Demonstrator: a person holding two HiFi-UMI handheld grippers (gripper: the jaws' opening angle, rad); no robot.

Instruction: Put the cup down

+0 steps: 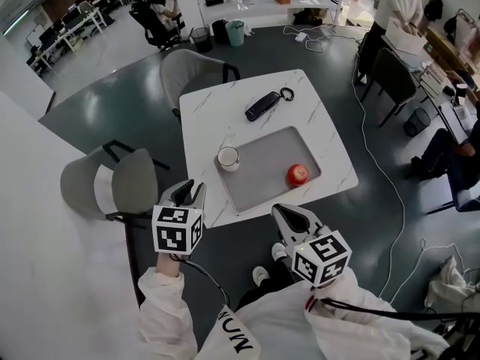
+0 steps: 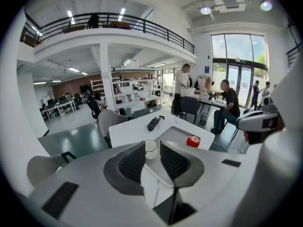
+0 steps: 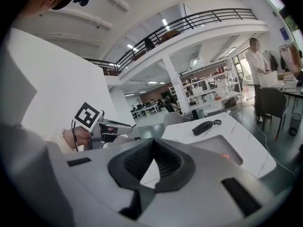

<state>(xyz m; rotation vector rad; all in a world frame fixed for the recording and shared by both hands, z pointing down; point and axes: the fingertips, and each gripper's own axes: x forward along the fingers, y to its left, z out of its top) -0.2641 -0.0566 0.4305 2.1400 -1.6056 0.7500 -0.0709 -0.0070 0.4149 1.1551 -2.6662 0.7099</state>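
Note:
The white cup (image 1: pixel 228 157) stands upright on the left corner of a grey tray (image 1: pixel 270 156), which lies on a white marble table (image 1: pixel 217 111). In the left gripper view the cup (image 2: pixel 150 149) shows far off through the gap between the jaws. My left gripper (image 1: pixel 190 192) hovers off the table's near edge, open and holding nothing. My right gripper (image 1: pixel 291 217) hangs below the tray's near side, shut and empty. Its jaw tips meet in the right gripper view (image 3: pixel 152 142).
A red apple (image 1: pixel 298 175) lies on the tray's right side. A black handset (image 1: pixel 262 105) rests on the table's far part. Grey chairs stand at the left (image 1: pixel 112 182) and behind the table (image 1: pixel 191 70). Cables run over the floor to the right (image 1: pixel 375 163), where people sit and stand.

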